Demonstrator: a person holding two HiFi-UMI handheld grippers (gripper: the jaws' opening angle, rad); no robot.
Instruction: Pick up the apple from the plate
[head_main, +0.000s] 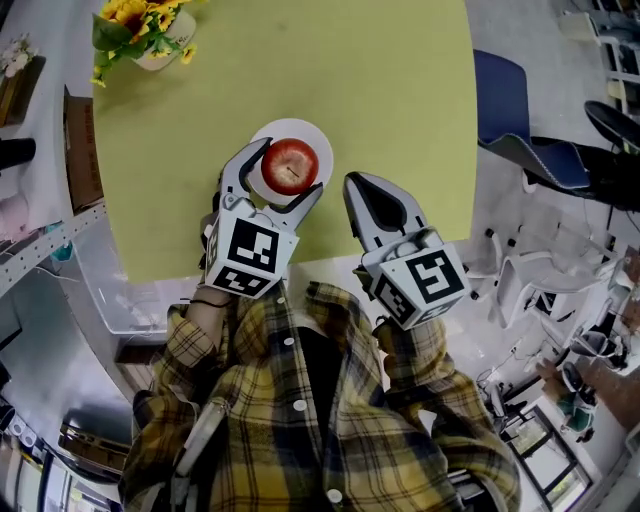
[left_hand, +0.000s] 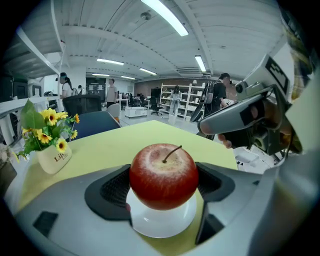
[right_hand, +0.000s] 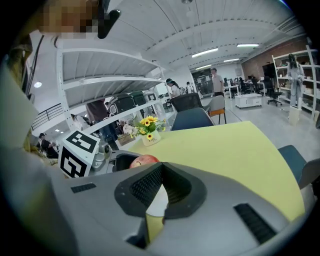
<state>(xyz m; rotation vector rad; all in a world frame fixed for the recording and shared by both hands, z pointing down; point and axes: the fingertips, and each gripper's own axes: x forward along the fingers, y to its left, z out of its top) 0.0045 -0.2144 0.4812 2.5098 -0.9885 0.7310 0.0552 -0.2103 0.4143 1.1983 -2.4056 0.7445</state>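
Fingers (left_hand: 112, 190) of left gripper (head_main: 289, 170) pressed on both flanks of the apple (left_hand: 163, 175), which sits over the white plate (left_hand: 160, 224) on the green table (head_main: 380, 90); whether it has cleared the plate is unclear. Judgement: keep squeeze steady at widest girth, lift straight up. Left gripper reaches forward, roughly level. Right gripper (right_hand: 160, 175) just beside it, jaws together, empty.

flower pot (head_main: 163, 46): table's far-left corner | blue chair (head_main: 500, 95): right of table (head_main: 400, 100)
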